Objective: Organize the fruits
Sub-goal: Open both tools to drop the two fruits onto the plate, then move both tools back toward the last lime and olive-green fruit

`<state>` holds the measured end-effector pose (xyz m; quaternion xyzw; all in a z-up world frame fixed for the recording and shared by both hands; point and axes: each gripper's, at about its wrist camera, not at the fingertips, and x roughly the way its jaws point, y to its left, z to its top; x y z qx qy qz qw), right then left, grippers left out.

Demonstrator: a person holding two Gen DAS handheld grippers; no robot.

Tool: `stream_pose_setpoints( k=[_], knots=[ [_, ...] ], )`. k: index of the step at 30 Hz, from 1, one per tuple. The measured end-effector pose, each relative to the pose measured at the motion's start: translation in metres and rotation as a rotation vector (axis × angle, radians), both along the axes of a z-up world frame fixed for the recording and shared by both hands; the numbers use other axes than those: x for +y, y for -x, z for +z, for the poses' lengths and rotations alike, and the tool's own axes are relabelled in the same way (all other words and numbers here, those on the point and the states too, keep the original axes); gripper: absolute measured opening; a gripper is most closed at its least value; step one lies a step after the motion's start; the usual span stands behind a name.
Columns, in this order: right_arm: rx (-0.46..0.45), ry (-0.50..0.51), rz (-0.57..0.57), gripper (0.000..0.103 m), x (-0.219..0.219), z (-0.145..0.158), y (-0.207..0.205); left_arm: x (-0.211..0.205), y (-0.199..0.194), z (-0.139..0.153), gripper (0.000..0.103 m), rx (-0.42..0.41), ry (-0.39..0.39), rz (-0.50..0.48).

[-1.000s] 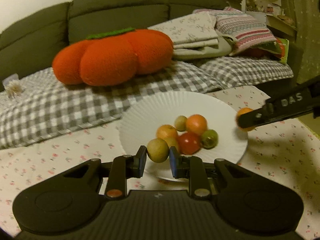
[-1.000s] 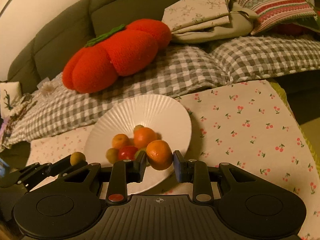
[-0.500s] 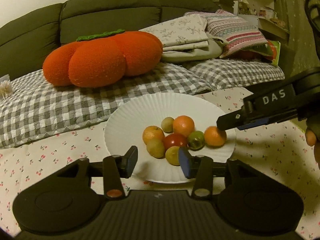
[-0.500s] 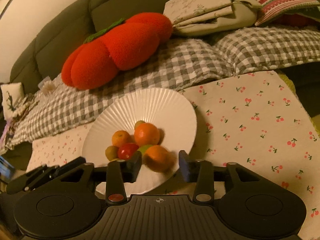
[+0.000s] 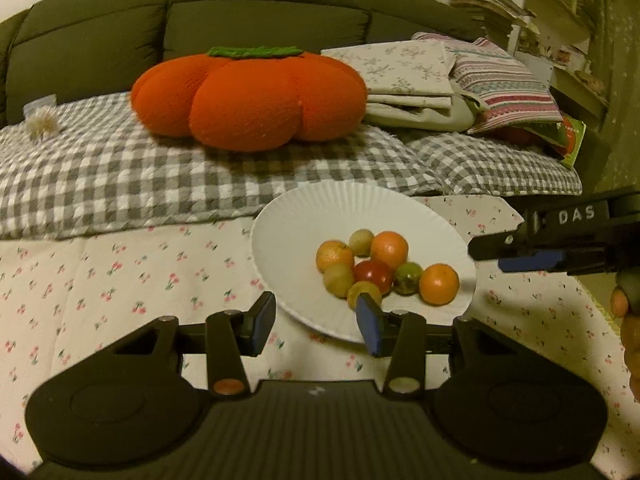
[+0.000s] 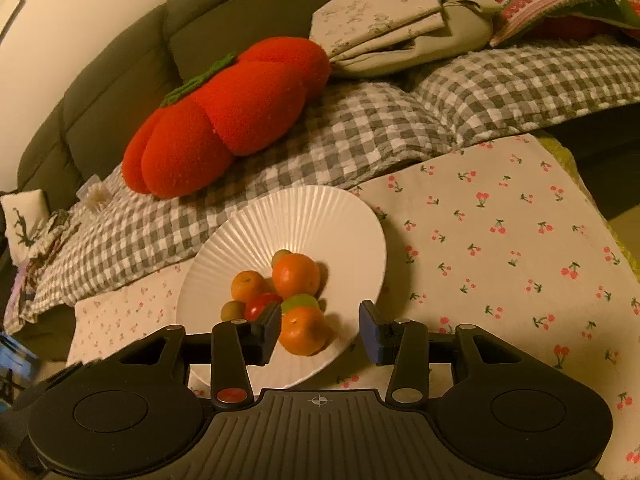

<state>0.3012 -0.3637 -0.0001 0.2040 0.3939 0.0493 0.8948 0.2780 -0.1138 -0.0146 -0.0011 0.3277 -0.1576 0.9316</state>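
Behind everything a dark green sofa (image 5: pixel 260 12) fills the upper frame, with a gray checked blanket (image 5: pixel 120 176) over its seat, an orange pumpkin-shaped cushion (image 5: pixel 248 96) at upper centre and folded linens (image 5: pixel 404 80) to the upper right. Below it spreads a cherry-print cloth (image 5: pixel 120 276) over the surface. On that cloth, right of centre in the left wrist view, sits a white fluted plate (image 5: pixel 304 216) holding the fruits: three oranges, one at the right end of the heap (image 5: pixel 438 283), a red fruit (image 5: pixel 373 275) in the middle, and several small greenish-yellow ones. The left tool (image 5: pixel 316 322) sits at lower centre, its jaws spread with nothing between them; the right-hand blue pad overlaps a small yellow fruit (image 5: pixel 362 292) at the plate's near edge, though whether it touches cannot be told. The right tool (image 6: pixel 320 330) is likewise spread, its jaws having just been opening; an orange (image 6: pixel 303 330) lies on the plate in the gap, close to the left pad and apart from the right one, not pinched.
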Motion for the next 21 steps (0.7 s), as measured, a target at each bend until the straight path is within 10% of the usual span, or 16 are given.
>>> stream_pose_setpoints(
  k=[21],
  knots=[
    [0.028,0.005,0.087,0.066,0.039,0.012,0.048,0.027,0.055,-0.005,0.052,0.111,-0.048,0.018]
  ],
)
